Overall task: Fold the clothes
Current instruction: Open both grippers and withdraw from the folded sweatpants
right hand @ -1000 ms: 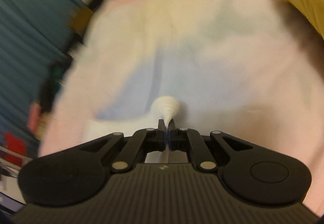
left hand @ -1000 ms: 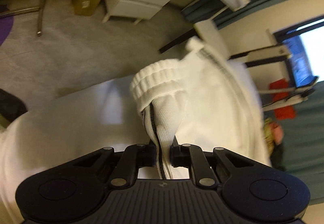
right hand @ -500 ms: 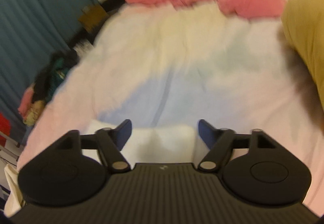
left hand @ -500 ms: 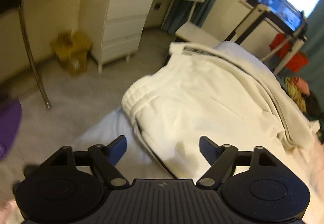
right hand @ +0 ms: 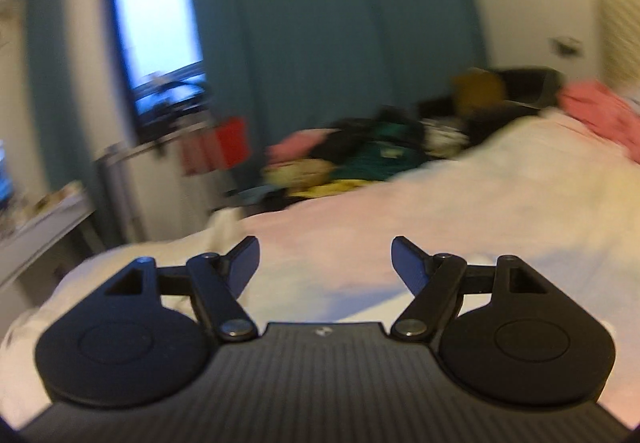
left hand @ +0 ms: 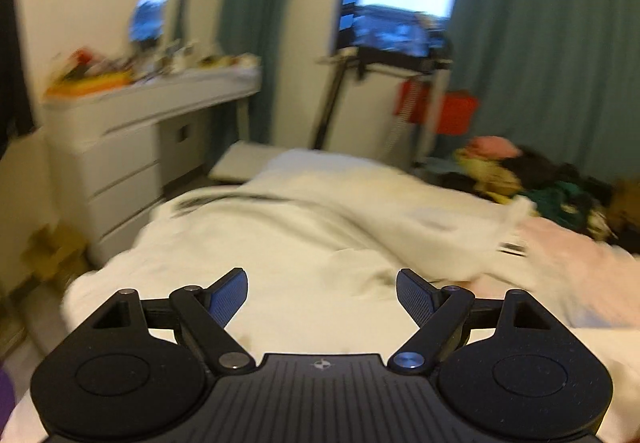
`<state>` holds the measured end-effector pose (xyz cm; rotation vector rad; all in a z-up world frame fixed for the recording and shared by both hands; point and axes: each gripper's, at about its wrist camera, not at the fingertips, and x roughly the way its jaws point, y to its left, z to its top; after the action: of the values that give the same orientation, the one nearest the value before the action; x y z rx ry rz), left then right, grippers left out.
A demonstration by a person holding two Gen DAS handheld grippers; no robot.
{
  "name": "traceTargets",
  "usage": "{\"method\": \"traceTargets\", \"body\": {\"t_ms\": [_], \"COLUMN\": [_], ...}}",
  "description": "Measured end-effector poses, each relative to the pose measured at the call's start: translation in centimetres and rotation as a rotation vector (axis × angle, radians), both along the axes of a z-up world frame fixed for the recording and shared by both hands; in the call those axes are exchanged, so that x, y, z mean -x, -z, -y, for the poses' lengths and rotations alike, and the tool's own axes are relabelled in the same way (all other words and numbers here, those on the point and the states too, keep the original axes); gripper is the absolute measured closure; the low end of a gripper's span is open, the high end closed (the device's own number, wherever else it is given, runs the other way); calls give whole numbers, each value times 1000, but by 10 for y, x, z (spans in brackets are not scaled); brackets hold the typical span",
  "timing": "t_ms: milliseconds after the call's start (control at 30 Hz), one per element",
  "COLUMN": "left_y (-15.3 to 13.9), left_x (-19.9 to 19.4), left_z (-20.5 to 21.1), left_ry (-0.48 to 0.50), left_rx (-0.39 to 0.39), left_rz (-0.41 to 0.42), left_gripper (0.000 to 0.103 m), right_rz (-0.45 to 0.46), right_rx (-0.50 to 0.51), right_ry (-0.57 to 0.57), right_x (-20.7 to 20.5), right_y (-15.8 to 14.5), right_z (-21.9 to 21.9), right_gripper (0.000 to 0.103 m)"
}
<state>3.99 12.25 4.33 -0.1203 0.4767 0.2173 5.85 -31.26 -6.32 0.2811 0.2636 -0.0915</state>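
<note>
- White knit fabric, the garment (left hand: pixel 304 243), lies spread on the bed (left hand: pixel 580 283) just ahead of the left claw (left hand: pixel 322 293), running from its 12 o'clock off toward 2 o'clock.
- The left claw is spread wide with nothing between its fingers; it hangs above the near edge of the garment, apart from it.
- The right claw (right hand: pixel 325 263) is equally wide and empty, facing across the pale bed cover toward a heap of mixed clothes (right hand: pixel 360 155) at 12 o'clock.
- The garment looks doubled over once, though motion blur makes the layers hard to read.
- Judged from this, one fold is laid down; further folds, squaring up, and the heap remain.
</note>
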Motion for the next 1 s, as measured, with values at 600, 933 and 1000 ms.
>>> {"method": "traceTargets", "body": {"t_ms": [600, 933, 1000], "left_y": [74, 85, 84], "left_x": [-62, -36, -32], "left_z": [101, 98, 96], "left_ry": [180, 212, 213], "left_rx": [-33, -62, -55], "left_rz": [41, 27, 29], "left_gripper": [20, 19, 19], "right_rz": [-30, -50, -47], "right_rx": [111, 138, 142], "right_ry": [-281, -268, -264], "right_x": [-13, -19, -17], "right_y": [28, 37, 37], "right_z": [-85, -96, -96], "right_gripper": [28, 28, 28]}}
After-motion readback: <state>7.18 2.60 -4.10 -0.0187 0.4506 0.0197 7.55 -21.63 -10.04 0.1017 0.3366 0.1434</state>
